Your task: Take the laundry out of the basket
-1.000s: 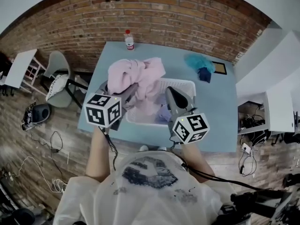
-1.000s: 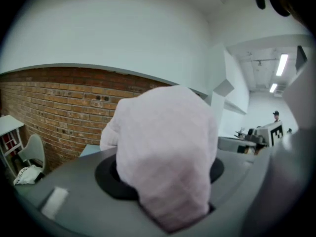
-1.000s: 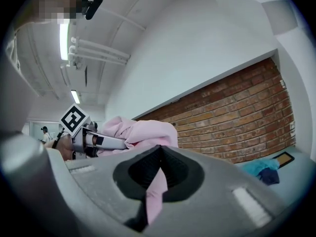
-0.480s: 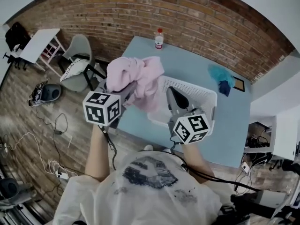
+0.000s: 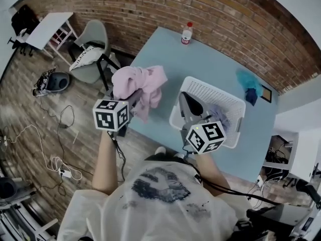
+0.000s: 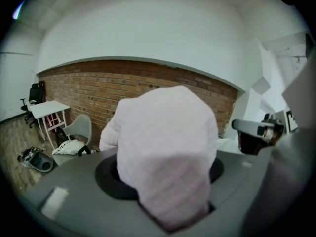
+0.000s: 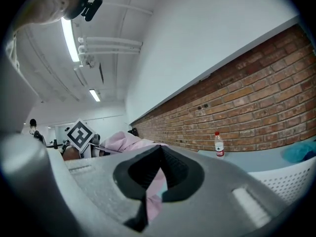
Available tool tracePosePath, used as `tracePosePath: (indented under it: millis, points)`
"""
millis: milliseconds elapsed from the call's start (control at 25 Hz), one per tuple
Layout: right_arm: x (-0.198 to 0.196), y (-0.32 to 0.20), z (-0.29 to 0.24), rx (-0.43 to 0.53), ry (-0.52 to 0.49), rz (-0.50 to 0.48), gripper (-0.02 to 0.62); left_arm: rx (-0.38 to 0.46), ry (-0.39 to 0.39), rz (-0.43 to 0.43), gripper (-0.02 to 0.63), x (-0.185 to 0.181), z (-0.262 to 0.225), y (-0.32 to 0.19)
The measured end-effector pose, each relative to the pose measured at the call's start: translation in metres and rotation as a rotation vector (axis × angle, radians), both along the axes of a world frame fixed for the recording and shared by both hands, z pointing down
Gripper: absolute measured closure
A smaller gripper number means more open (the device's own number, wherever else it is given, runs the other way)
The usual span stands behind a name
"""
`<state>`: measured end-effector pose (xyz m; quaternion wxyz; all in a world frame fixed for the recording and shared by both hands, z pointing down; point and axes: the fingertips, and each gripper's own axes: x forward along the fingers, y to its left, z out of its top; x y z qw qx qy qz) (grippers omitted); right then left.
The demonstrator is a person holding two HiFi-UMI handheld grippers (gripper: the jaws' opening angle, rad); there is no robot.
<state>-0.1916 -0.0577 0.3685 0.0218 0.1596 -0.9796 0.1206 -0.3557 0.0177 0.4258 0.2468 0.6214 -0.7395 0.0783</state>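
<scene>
A pink garment [image 5: 141, 84] hangs bunched from my left gripper [image 5: 131, 99], which is shut on it, left of the basket and above the table's left edge. In the left gripper view the pink garment [image 6: 168, 142] fills the gap of the left gripper [image 6: 168, 186] and hides its tips. The white mesh basket [image 5: 206, 90] stands on the light blue table [image 5: 165, 59], with a lavender piece [image 5: 219, 114] inside. My right gripper [image 5: 186, 100] hovers over the basket's near left part, shut and holding nothing. In the right gripper view the right gripper [image 7: 159, 149] has its tips together.
A water bottle [image 5: 187, 33] stands at the table's far edge. A teal and dark blue cloth pile [image 5: 249, 82] lies beyond the basket to the right. A grey chair [image 5: 93, 51] and a small white table [image 5: 47, 29] stand on the wooden floor at left.
The left gripper has carried the pink garment up out of the basket and to the left. The right gripper stays over the basket. The head view has swung.
</scene>
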Motion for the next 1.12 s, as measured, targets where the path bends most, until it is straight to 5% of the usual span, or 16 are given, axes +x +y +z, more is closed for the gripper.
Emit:
tracePosePath:
  millis: [440,1120]
  points:
    - [-0.029,-0.011,0.046,-0.061,0.092,-0.012,0.597,-0.068,0.109,-0.036,0.334,-0.016,0.089,-0.004]
    - [-0.049,-0.027,0.088,-0.106,0.195,-0.005,0.597,-0.089,0.147,-0.085,0.314,-0.038,0.196,-0.033]
